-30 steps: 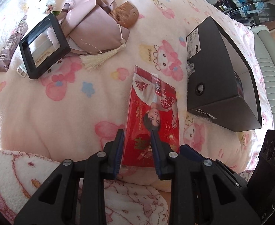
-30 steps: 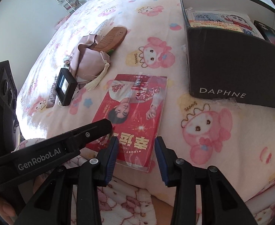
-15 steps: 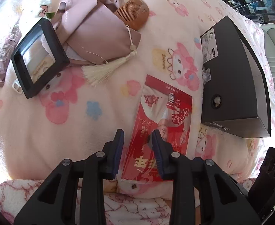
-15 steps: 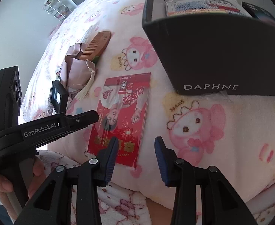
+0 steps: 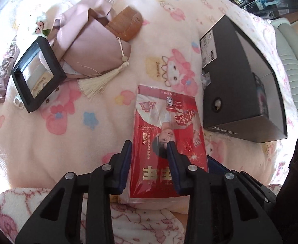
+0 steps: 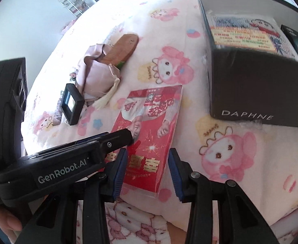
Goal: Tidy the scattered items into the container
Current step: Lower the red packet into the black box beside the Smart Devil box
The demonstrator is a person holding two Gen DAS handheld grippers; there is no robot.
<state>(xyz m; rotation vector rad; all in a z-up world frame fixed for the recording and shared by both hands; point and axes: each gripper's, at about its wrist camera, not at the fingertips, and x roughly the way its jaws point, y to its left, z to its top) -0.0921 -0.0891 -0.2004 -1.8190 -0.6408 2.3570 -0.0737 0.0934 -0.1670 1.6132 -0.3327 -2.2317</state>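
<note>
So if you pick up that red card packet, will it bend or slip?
The red card packet lies flat with straight edges on the soft blanket, so it is probably fairly stiff. Its clear wrapper shines, so it may be slippery in a tool's pads. It looks thin, so likely light, and hard to get under on such soft bedding.

Both grippers are black plastic frames with triangular cut-outs and silver screw heads. The left gripper and right gripper carry ribbed blue pads inside their fingers. White "GenRobot.AI" lettering marks the left gripper's side.
</note>
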